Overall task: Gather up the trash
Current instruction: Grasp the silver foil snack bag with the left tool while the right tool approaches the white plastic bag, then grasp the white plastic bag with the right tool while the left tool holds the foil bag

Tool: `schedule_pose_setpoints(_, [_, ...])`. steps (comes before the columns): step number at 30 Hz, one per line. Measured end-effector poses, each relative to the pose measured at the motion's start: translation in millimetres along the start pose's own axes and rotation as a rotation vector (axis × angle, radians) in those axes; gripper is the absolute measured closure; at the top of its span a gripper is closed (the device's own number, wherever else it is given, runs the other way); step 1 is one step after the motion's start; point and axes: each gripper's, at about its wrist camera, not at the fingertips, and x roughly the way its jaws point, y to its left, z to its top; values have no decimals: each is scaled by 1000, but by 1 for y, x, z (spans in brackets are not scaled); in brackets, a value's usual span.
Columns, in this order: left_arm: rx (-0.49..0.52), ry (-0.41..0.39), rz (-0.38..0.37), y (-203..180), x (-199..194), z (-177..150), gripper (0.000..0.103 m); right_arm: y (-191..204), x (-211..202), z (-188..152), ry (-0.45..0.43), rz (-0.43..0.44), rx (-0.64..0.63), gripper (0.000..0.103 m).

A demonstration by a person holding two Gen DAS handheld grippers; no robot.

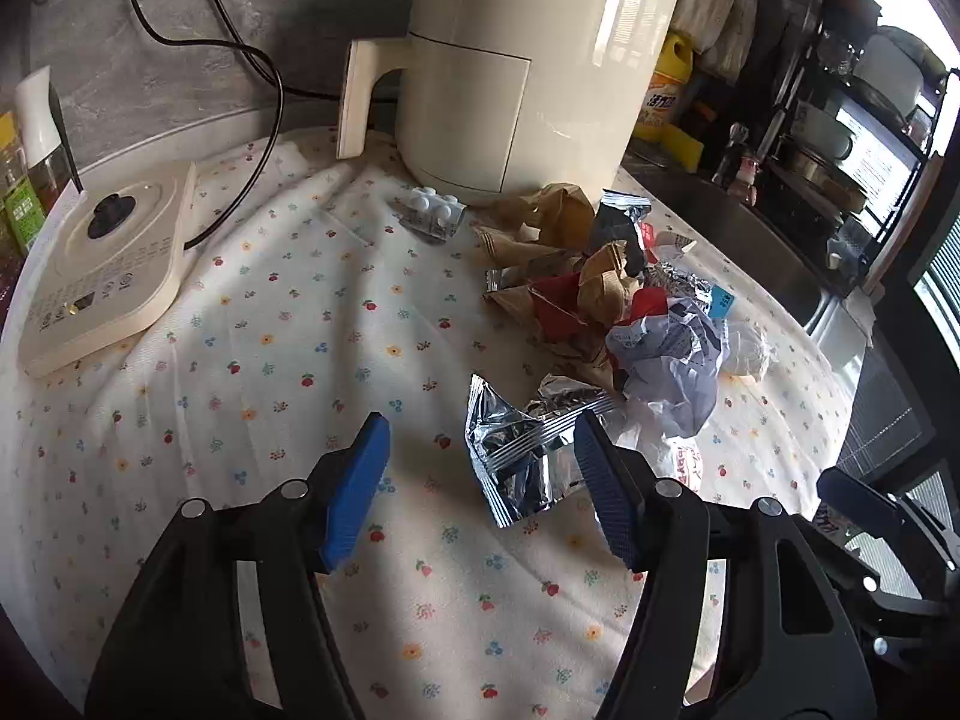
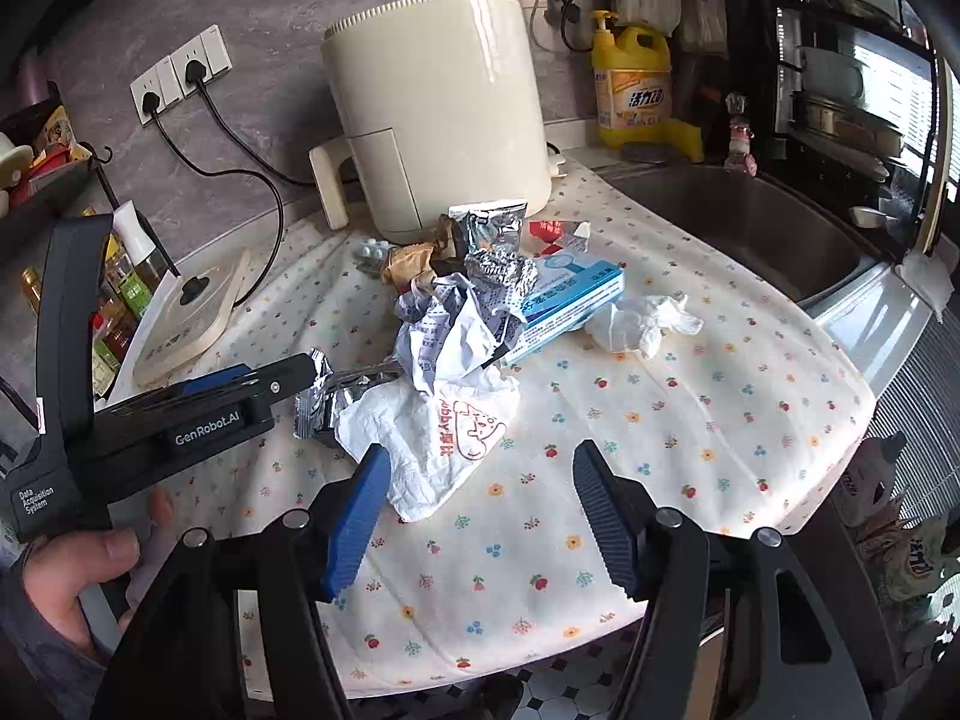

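Silver foil wrapper point(image 1: 522, 450) lies on the bench just ahead of the left gripper point(image 1: 480, 498), nudging its right-hand jaw, both grippers' jaws wide open and empty, left nearer.

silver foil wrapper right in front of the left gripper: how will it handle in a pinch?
The silver foil wrapper looks empty and creased, so probably very light and floppy; it should crumple between the pads. The shiny film may be slippery. It touches the white printed paper, which might drag along. The left gripper is open around it.
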Motion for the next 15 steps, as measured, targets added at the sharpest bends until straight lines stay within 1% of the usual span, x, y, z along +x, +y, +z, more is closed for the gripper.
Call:
schedule_pose_setpoints(5, [16, 31, -15, -3, 18, -1, 39, 5, 20, -3, 23, 15, -6, 45])
schedule_pose_setpoints(6, [20, 40, -19, -4, 22, -2, 43, 6, 22, -4, 26, 16, -7, 45])
schedule_pose_setpoints(7, [25, 54, -29, -5, 25, -4, 53, 7, 25, -6, 30, 15, -9, 45])
schedule_pose_setpoints(8, [30, 70, -45, -6, 28, -5, 59, 8, 27, -6, 35, 12, -10, 45])
schedule_pose_setpoints(9, [35, 82, -53, -7, 31, -7, 72, 9, 29, -7, 37, 11, -8, 45])
schedule_pose_setpoints(10, [41, 89, -50, -7, 32, -9, 82, 9, 31, -7, 40, 11, -4, 45])
schedule_pose_setpoints(15, [37, 63, -34, -3, 23, -14, 87, 15, 42, -7, 54, 8, -15, 45])
